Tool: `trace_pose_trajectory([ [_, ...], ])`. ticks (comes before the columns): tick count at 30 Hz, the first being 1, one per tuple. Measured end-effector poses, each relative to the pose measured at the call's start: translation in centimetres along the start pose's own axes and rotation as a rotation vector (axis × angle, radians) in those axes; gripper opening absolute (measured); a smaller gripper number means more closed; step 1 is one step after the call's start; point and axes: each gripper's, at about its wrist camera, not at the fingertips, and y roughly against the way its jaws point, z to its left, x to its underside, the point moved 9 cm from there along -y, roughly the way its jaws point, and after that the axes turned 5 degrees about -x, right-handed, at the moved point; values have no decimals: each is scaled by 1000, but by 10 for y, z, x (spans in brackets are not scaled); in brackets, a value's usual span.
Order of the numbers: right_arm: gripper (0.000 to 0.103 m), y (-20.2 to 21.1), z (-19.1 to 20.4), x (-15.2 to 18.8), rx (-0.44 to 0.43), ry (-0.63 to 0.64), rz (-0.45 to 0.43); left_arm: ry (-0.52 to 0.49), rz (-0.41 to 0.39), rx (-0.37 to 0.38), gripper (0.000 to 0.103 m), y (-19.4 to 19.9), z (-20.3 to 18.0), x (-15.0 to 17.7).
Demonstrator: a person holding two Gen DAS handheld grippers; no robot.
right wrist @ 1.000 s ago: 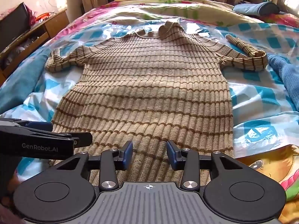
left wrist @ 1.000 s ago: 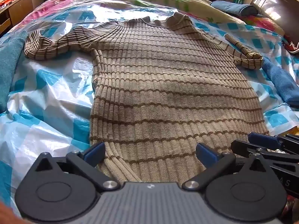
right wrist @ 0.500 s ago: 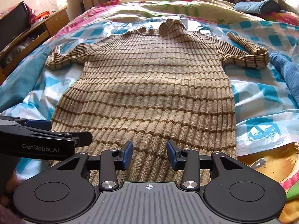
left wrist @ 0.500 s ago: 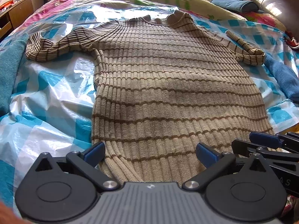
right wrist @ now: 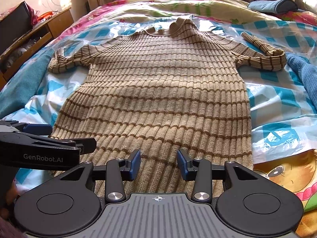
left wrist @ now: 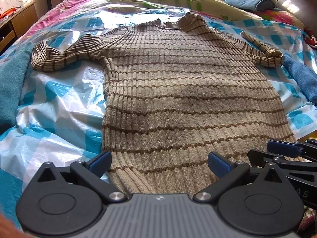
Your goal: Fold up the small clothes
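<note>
A beige ribbed sweater with thin brown stripes lies flat on the bed, collar at the far end, hem towards me. It also shows in the right wrist view. Its left sleeve is bunched; its right sleeve is folded back on itself. My left gripper is wide open above the hem's left part. My right gripper is open, less wide, above the hem's right part. Neither holds anything. Each gripper shows in the other's view, the right one and the left one.
A blue and white checked plastic sheet covers the bed. Teal cloth lies at the left and blue cloth at the right. A blue pillow lies far right. A wooden cabinet stands left of the bed.
Both views have drawn back and risen slightly, so the sweater sits a little farther away. Both grippers stay open at the same widths.
</note>
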Motion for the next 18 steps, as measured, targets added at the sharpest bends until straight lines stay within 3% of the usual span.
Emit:
trace_pose_trajectory([
  [18, 41, -1, 2, 1, 2, 3, 4, -12, -9, -21, 103, 1, 2, 1],
])
